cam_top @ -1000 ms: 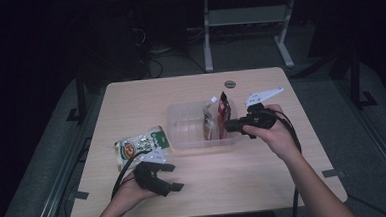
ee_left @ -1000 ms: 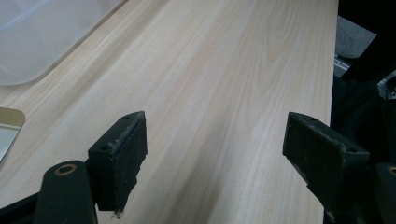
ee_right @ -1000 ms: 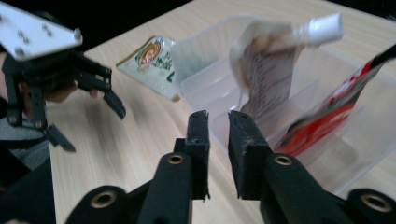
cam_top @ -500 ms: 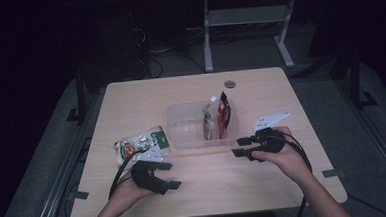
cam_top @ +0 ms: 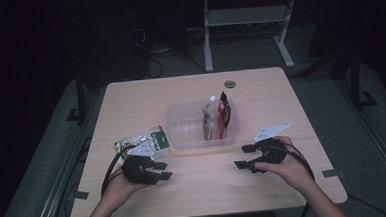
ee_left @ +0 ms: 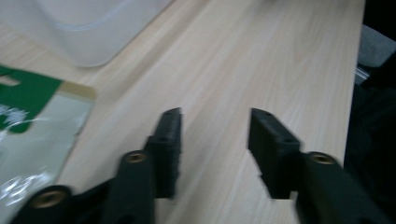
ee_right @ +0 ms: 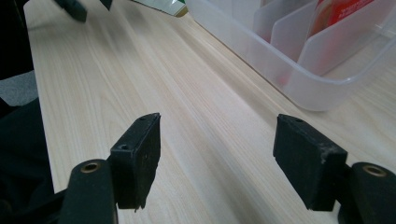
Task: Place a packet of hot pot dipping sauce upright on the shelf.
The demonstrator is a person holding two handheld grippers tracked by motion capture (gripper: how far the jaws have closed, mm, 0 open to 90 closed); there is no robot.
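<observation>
The red snack packet [cam_top: 224,114] already stands in the clear divided bin [cam_top: 180,134]. Right gripper [cam_top: 243,157], jaws just opening wide and empty, sits at the bin's 4 o'clock. Left gripper [cam_top: 162,170], jaws just narrowing on nothing, lies beside the green-white packet [cam_top: 145,141] at the bin's 8 o'clock: likely next pick, needing a turn toward it.

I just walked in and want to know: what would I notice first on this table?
First, the clear plastic box in the middle of the table, with a red packet standing in its right end. Next, the green-and-white packet lying left of it, just beyond the open, empty left gripper.
</observation>
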